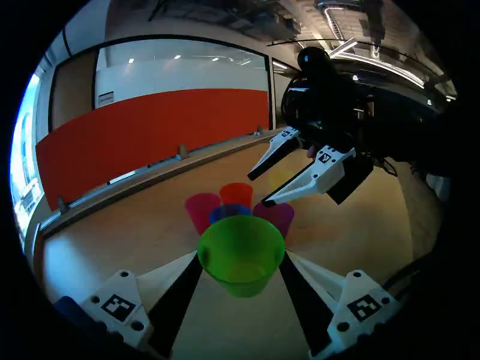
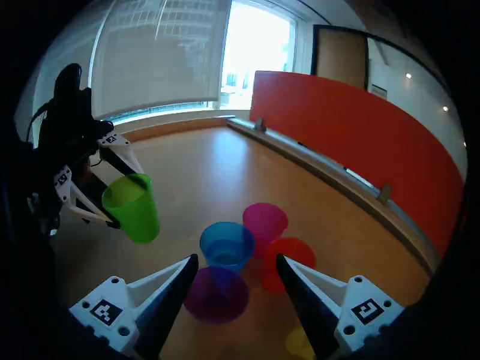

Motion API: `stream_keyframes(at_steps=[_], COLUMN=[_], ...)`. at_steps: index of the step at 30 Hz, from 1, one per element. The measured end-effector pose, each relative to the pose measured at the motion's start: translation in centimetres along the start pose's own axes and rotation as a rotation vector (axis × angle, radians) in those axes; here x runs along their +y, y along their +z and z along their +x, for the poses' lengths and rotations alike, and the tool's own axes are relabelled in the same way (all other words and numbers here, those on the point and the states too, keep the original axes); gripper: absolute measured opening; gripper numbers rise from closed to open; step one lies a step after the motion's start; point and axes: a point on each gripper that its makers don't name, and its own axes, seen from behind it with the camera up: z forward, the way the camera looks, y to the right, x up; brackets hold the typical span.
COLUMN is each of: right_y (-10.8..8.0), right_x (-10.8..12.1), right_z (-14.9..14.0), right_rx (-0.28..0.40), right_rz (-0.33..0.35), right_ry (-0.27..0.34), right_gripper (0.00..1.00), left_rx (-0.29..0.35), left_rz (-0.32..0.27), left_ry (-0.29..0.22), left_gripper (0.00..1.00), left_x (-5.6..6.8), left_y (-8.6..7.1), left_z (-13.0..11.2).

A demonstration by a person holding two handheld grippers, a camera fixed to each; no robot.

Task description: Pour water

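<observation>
My left gripper (image 1: 241, 267) is shut on a translucent green cup (image 1: 241, 246), held above the wooden table with its mouth facing the camera. In the right gripper view the same green cup (image 2: 133, 209) hangs at the left, slightly tilted, in the left gripper (image 2: 127, 201). On the table stands a cluster of cups: blue (image 2: 227, 245), purple (image 2: 216, 295), magenta (image 2: 264, 219), red (image 2: 289, 259) and yellow (image 2: 299, 342). My right gripper (image 2: 235, 264) hovers open over the cluster, nothing between its fingers. In the left gripper view the right gripper (image 1: 258, 192) hangs above the cups.
A red partition panel (image 2: 360, 132) on a grey rail runs along the table's far edge. The wooden tabletop (image 2: 198, 174) stretches bare toward a bright window (image 2: 252, 54). A dark sleeve (image 1: 408, 138) holds the right gripper.
</observation>
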Motion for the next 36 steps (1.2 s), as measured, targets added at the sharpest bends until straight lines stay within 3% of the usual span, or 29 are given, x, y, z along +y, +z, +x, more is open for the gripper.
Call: stream_keyframes(at_steps=[18, 36], right_y=[3.9, 5.9], right_x=[-0.8, -1.2], right_z=[-0.4, -0.4], right_rx=[-0.068, -0.088], right_rz=[0.033, 0.045], right_ry=[-0.026, -0.008], right_gripper=[1.00, 1.00], left_rx=[0.040, 0.049], left_rz=[0.015, 0.008], left_ry=[-0.029, -0.031], left_gripper=[0.86, 0.86], left_x=[-0.6, -0.4], left_y=[-2.2, -2.5], left_z=[0.5, 0.5])
